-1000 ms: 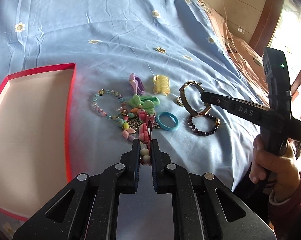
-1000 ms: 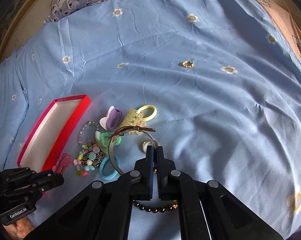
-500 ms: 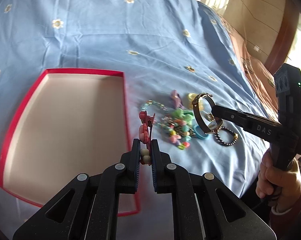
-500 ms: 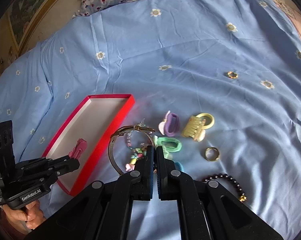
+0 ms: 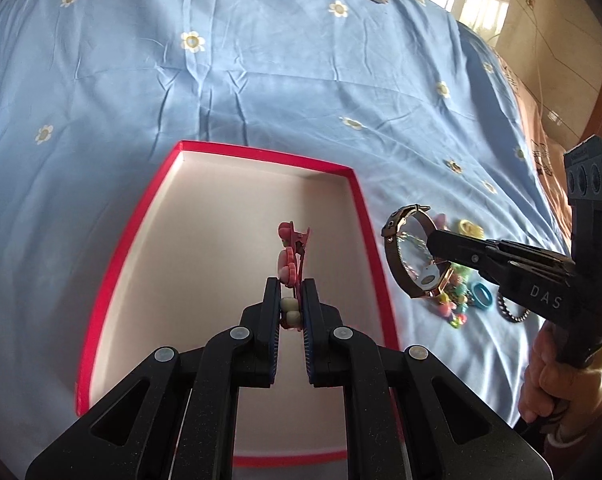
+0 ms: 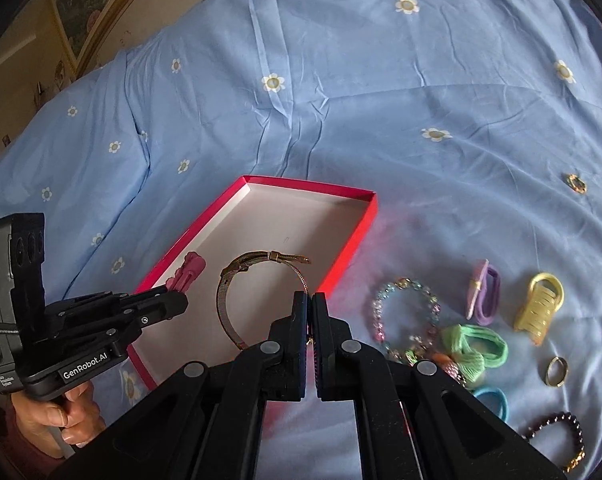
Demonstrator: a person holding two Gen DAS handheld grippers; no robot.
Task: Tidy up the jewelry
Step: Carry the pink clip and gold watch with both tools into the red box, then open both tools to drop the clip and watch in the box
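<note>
Left tongs (image 5: 292, 300) clamped on a pink hair clip (image 5: 291, 248), held above the white floor of the red box (image 5: 365, 216). Right tongs (image 6: 311, 308) pinched on a metal-band watch (image 6: 237, 280), hanging over the box's near edge. On the bedsheet (image 6: 341, 100) beside it: beaded bracelet (image 6: 405, 312), green hair tie (image 6: 477, 346), yellow claw clip (image 6: 539, 306).

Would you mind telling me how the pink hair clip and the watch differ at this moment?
The hair clip is pink plastic and straight; the watch is a brown metal loop with a round face. The clip is in the left gripper, over the red box; the watch is in the right gripper, which in the left view sits beside the box's right wall. Both are lifted off the bed, jaws shut on them.
</note>
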